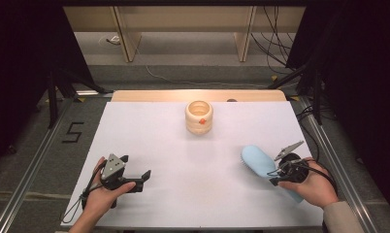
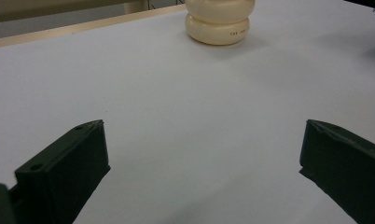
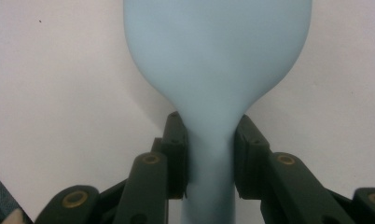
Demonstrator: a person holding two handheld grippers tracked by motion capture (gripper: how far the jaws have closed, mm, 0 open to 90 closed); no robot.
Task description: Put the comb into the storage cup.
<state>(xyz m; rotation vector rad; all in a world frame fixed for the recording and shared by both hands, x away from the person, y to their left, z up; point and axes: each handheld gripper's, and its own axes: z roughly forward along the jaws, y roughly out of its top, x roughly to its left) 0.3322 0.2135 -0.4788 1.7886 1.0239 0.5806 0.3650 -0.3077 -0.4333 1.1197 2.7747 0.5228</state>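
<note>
Resting low at the near left of the white tabletop (image 1: 183,160), the left gripper (image 1: 143,177) has its fingers (image 2: 64,172) spread wide with nothing between them, aimed across the surface toward the cream ribbed ceramic pot (image 1: 199,117) standing at the far middle. At the near right, the right gripper (image 1: 276,175) pinches the neck of the pale blue plastic brush (image 1: 257,160); its fingers (image 3: 176,154) press both sides of the handle. The brush's long axis runs from that hand up-left, its head pointing toward the pot, which lies well apart.
</note>
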